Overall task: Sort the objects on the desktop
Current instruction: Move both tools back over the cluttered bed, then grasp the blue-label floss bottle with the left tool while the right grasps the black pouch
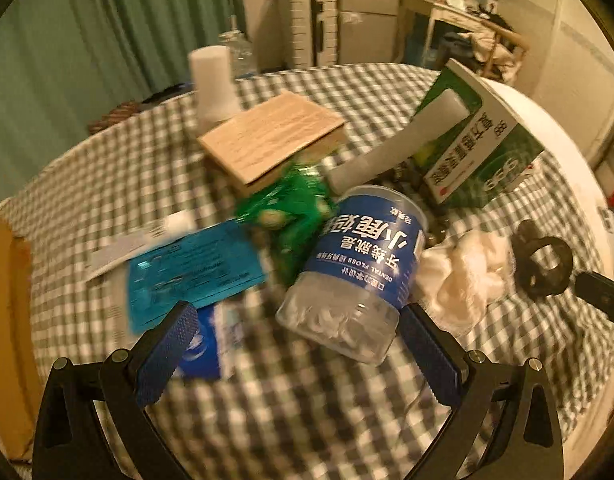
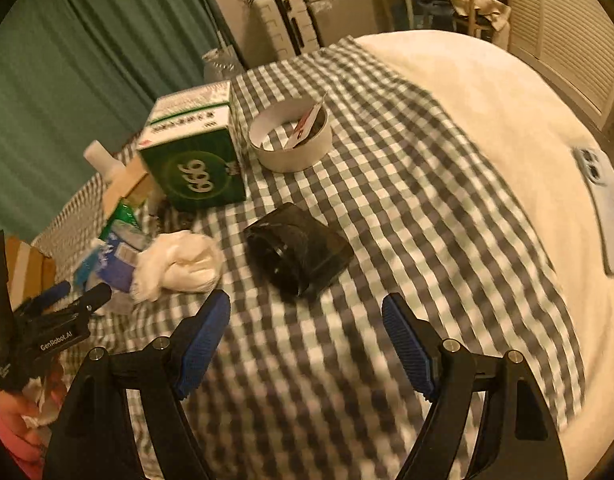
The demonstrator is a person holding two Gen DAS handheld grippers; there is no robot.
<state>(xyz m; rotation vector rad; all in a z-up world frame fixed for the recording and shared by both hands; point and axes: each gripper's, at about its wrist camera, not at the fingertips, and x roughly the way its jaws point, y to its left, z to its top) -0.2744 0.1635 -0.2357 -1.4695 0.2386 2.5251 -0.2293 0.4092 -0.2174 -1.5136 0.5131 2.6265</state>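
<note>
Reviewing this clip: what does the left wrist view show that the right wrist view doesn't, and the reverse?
Only the left wrist view shows the blue-labelled dental floss jar lying on its side just ahead of the open left gripper, the teal packet and the whole wooden block. Only the right wrist view shows the white ring container and the phone on the white cloth, ahead of the open right gripper. Both share the green 999 box, the crumpled white tissue, the black object and the checkered tablecloth.
</note>
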